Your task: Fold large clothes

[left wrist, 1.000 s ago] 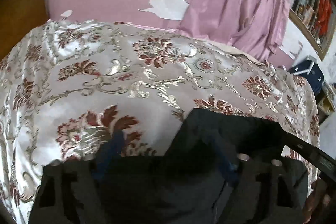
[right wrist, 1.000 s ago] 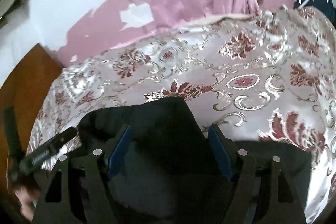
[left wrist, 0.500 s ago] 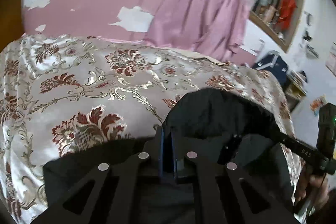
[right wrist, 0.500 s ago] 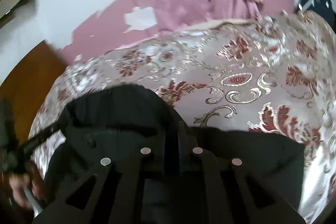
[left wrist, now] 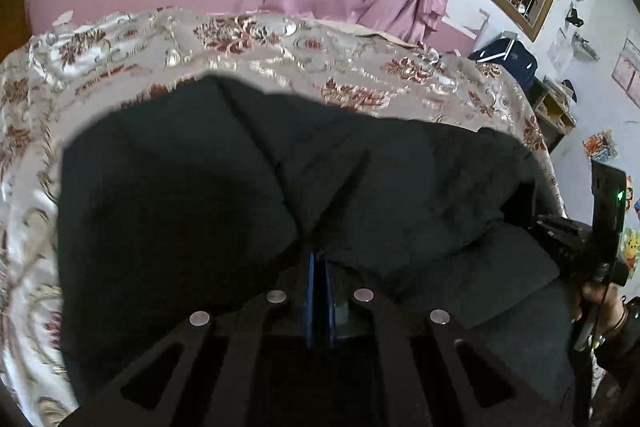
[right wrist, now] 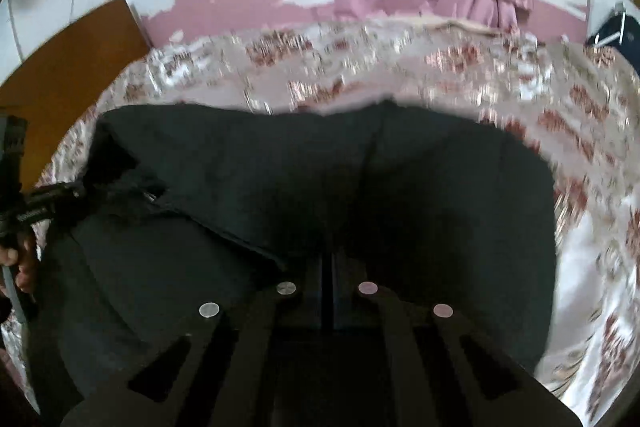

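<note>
Garment (left wrist: 180, 195), apparently black, covers floral bedspread (left wrist: 360, 67).

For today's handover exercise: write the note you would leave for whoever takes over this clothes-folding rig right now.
Left gripper: shut on the black garment.
Right gripper: shut on the same garment, at a separate spot.
The garment lies bunched on the floral bedspread, with one layer lifted over another.
Done: both edges gripped, a fold begun.
Left: lay the lifted layer down flat, release, then finish the folds.
</note>
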`<action>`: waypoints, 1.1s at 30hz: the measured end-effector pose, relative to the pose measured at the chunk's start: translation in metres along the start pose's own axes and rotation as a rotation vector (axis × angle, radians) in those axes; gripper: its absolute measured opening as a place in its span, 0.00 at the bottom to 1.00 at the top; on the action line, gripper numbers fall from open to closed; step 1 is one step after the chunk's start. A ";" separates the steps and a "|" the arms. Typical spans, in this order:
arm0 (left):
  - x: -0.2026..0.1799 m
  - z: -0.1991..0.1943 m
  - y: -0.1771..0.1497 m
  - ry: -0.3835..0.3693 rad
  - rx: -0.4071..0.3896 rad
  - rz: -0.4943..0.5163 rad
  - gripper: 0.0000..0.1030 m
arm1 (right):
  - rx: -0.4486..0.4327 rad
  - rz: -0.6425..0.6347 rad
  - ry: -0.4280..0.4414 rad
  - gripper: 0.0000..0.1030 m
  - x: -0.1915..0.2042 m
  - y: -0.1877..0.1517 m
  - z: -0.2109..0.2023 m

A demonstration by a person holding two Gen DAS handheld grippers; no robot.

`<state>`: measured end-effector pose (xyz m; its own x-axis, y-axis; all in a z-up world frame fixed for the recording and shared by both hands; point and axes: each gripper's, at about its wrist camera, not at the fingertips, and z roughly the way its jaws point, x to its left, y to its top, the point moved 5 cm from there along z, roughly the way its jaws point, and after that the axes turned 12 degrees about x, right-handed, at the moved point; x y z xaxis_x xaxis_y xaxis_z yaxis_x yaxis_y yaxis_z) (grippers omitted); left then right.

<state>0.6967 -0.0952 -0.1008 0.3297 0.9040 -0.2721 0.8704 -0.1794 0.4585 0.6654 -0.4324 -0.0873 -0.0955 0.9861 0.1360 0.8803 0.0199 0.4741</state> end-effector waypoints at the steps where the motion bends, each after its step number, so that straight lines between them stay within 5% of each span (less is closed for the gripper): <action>1: 0.004 0.005 -0.001 -0.011 -0.011 -0.017 0.05 | 0.006 -0.001 -0.007 0.02 -0.002 -0.006 0.012; 8: 0.007 0.007 -0.005 -0.052 -0.051 -0.022 0.05 | -0.072 0.016 -0.013 0.02 -0.004 -0.014 0.030; 14: 0.000 0.004 -0.007 0.001 -0.056 0.018 0.05 | -0.129 0.036 0.056 0.08 -0.008 -0.016 -0.009; 18: 0.003 0.003 -0.008 -0.013 -0.065 0.007 0.05 | -0.212 0.011 0.020 0.09 -0.001 0.005 -0.057; 22: 0.002 0.002 -0.009 -0.009 -0.064 0.014 0.05 | -0.254 0.044 0.078 0.09 0.008 0.045 -0.080; 28: 0.002 -0.031 -0.014 -0.007 -0.091 0.051 0.09 | 0.041 0.036 0.169 0.09 0.041 0.064 -0.010; 33: -0.006 -0.083 -0.004 -0.090 -0.209 0.073 0.14 | 0.069 -0.012 0.166 0.09 0.045 0.040 0.005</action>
<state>0.6607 -0.0676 -0.0311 0.4289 0.8514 -0.3020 0.7514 -0.1506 0.6424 0.6988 -0.3866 -0.0661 -0.1770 0.9449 0.2753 0.9079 0.0488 0.4163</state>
